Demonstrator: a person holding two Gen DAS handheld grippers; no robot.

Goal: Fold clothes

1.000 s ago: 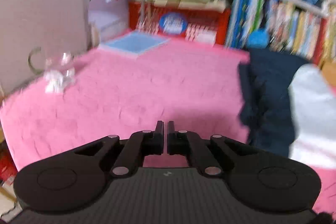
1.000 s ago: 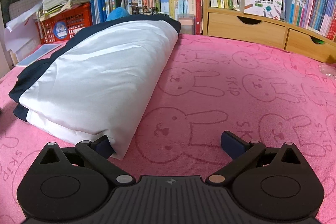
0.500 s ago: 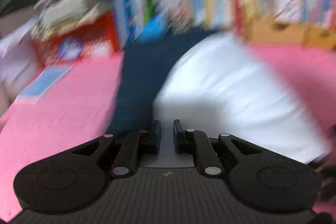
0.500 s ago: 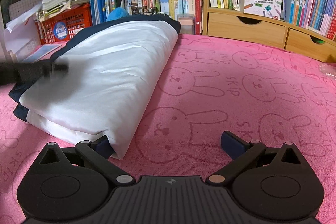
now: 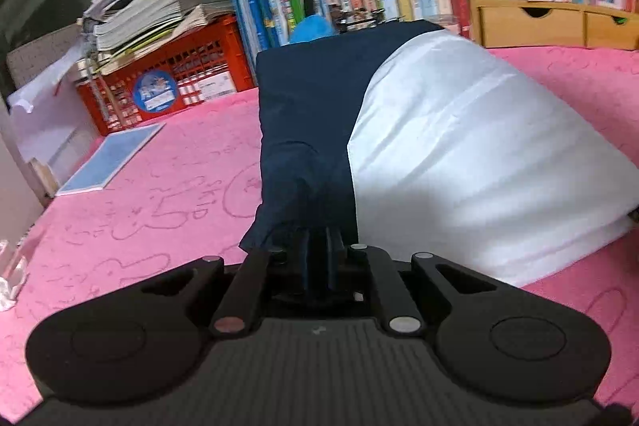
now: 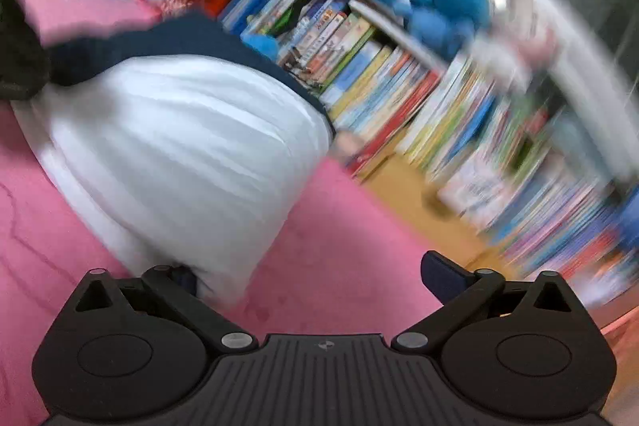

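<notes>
2 tones on folded garment point(image 5: 459, 146): navy, white; left claw point(image 5: 321, 250) pinching navy edge, right claw point(image 6: 311, 278) spread.

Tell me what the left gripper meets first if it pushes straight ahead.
The left gripper would meet the folded navy-blue fabric straight away; its shut fingers already sit at its near edge, though contact is unclear.

Left gripper point(image 5: 321, 246): matte black housing, ribbed top plate with small light mark, two round discs at sides, angled link arms fixed by silver pins, dark blue pads. Right gripper point(image 6: 315, 276): same build is seen, dark blue pads.
</notes>
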